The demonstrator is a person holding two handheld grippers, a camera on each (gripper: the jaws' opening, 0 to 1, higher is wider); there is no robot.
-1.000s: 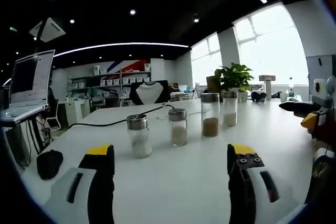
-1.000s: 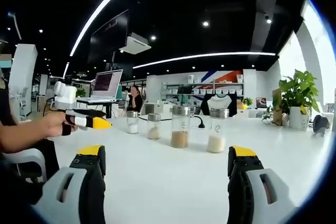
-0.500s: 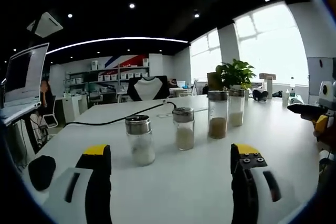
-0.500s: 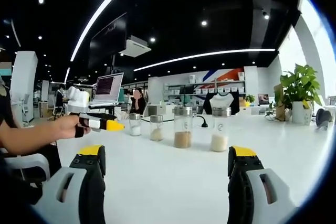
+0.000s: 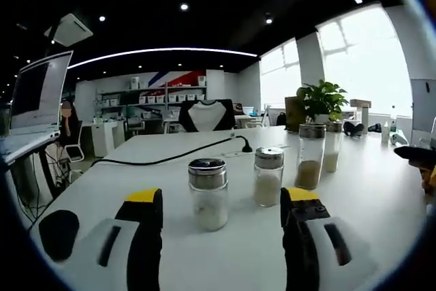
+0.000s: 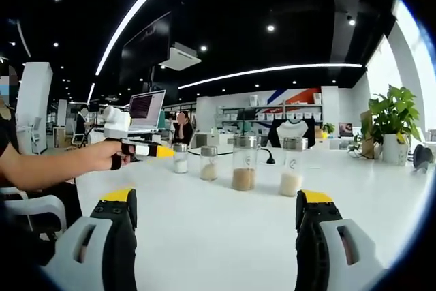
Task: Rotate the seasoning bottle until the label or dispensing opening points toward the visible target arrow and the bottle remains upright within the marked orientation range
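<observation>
Several glass seasoning bottles with metal lids stand in a row on the white table (image 5: 368, 202). The nearest one (image 5: 208, 194), holding white grains, stands upright just ahead of my left gripper (image 5: 222, 199), in line with the gap between its open jaws. Behind it follow a second short bottle (image 5: 268, 176) and a tall one with brown grains (image 5: 310, 156). In the right gripper view a hand holds the left gripper (image 6: 139, 148), its yellow tip close beside that same end bottle (image 6: 180, 158). My right gripper (image 6: 216, 199) stays open and empty, well short of the row (image 6: 244, 163).
A black mouse (image 5: 58, 233) lies at the left. An open laptop (image 5: 34, 100) stands on a raised stand, and a black cable (image 5: 170, 158) crosses the table behind the bottles. A potted plant (image 6: 392, 110) sits at the far right. A person (image 6: 182, 127) sits in the background.
My left gripper has moved forward to the end bottle, which now looms larger between the jaws; the jaws stand slightly closer together. The right gripper has barely shifted.
</observation>
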